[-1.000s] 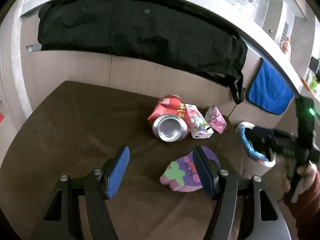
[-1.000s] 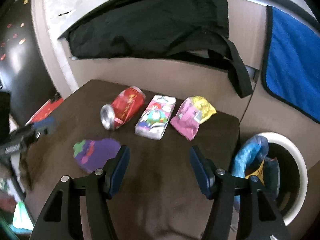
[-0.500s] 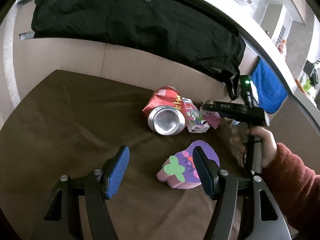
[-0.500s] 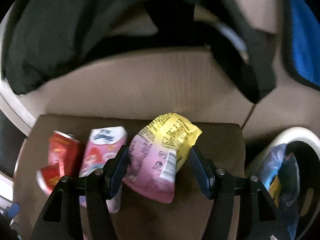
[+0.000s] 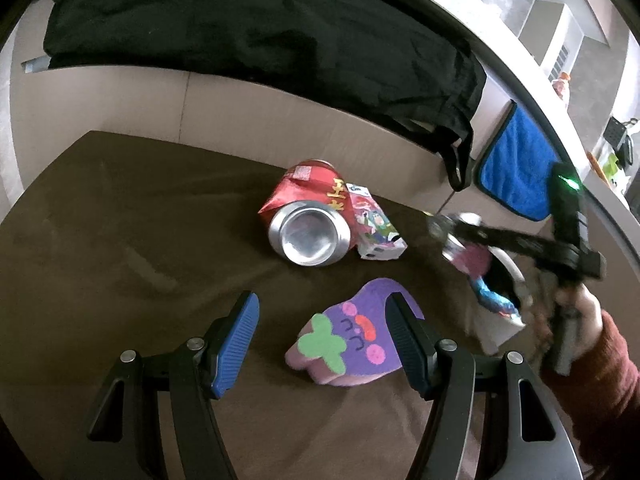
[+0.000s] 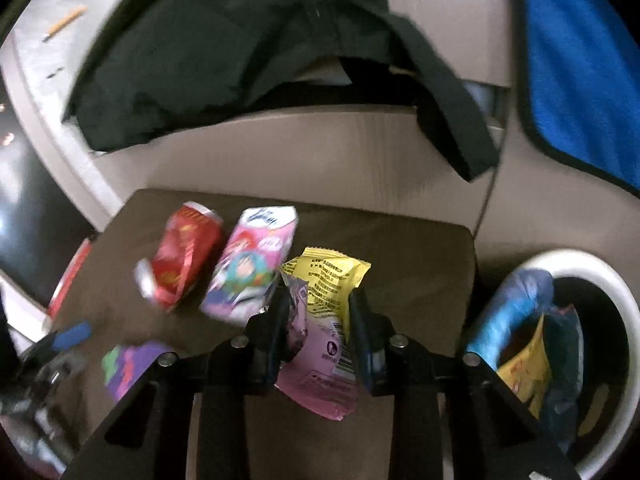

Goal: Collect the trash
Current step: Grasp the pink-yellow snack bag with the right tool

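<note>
My right gripper [image 6: 318, 296] is closing, and its pads press a crumpled pink and yellow snack wrapper [image 6: 320, 344] held over the brown table's right part. The left wrist view shows that gripper [image 5: 452, 236] with the wrapper [image 5: 470, 260] beside the white bin [image 5: 516, 272]. My left gripper [image 5: 322, 300] hangs open with nothing between its pads, just above a purple eggplant-shaped pad [image 5: 352, 340], whose top edge its right finger overlaps. A crushed red can [image 5: 308, 232] and a pink carton [image 5: 374, 228] lie side by side further back.
The white bin [image 6: 600, 268] stands off the table's right edge, with blue and yellow trash [image 6: 512, 304] in it. A black cloth [image 5: 260, 40] and a blue towel [image 5: 516, 168] hang on the beige wall behind. A hand [image 5: 584, 312] in a red sleeve holds the right gripper.
My right gripper went to the pink and yellow wrapper, closed on it and carried it off its spot beside the carton, toward the bin. My left gripper sank slightly toward the purple pad.
</note>
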A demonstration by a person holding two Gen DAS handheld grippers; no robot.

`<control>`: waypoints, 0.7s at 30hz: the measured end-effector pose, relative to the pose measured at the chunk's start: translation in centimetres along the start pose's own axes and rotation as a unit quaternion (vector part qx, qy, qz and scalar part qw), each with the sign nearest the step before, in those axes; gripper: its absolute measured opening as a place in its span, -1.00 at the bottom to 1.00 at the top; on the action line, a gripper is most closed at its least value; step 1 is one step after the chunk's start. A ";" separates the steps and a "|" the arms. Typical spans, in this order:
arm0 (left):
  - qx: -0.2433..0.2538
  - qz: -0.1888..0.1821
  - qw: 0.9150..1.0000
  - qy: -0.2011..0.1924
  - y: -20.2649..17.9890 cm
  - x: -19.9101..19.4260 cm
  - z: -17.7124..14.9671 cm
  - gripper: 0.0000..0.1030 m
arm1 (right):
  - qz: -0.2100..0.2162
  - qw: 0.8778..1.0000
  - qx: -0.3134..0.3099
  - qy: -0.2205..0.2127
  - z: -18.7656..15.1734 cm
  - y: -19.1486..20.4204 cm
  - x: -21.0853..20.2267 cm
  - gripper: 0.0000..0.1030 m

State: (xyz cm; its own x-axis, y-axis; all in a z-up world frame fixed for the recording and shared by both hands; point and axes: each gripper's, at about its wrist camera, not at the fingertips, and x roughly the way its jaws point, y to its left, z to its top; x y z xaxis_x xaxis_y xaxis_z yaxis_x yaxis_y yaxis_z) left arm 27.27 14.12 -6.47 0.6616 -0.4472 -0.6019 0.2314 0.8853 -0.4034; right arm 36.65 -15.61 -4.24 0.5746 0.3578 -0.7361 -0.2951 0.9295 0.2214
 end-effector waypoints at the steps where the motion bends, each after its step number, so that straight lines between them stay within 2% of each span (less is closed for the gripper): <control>1: 0.000 0.000 1.000 0.000 -0.1 0.2 0.1 0.29 | 0.005 1.000 0.000 -0.003 -0.5 -0.1 -0.8 -0.46; 4: -0.003 0.005 1.000 -0.002 -0.4 1.1 0.7 0.29 | 0.014 1.000 0.000 -0.012 -2.2 -0.3 -3.0 -0.46; 8: -0.014 -0.031 0.999 0.020 -2.6 2.7 1.7 0.29 | 0.004 1.000 -0.004 -0.021 -4.1 -1.0 -5.0 -0.46; 10: 0.002 -0.041 0.999 0.025 -4.7 3.9 1.6 0.29 | 0.002 1.000 -0.003 -0.026 -4.9 -1.4 -5.7 -0.46; 12: 0.019 -0.033 0.999 0.028 -6.6 5.0 2.2 0.29 | 0.002 0.999 0.004 -0.032 -5.3 -2.1 -6.0 -0.46; 16: 0.024 0.002 0.999 0.035 -9.5 8.8 3.4 0.29 | 0.001 0.999 0.021 -0.049 -5.4 -3.8 -6.6 -0.46; 21: 0.036 0.100 0.994 0.039 -10.5 13.2 4.4 0.28 | 0.012 0.996 0.047 -0.080 -5.3 -5.6 -7.7 -0.46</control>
State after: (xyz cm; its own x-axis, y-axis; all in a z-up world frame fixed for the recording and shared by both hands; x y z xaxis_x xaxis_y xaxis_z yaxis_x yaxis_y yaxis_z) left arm 36.72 -0.54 -7.14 0.6428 -0.2684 -0.7174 0.1532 0.9627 -0.2229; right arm 29.84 -24.00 -3.22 0.6847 0.3834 -0.6199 -0.2415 0.9218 0.3033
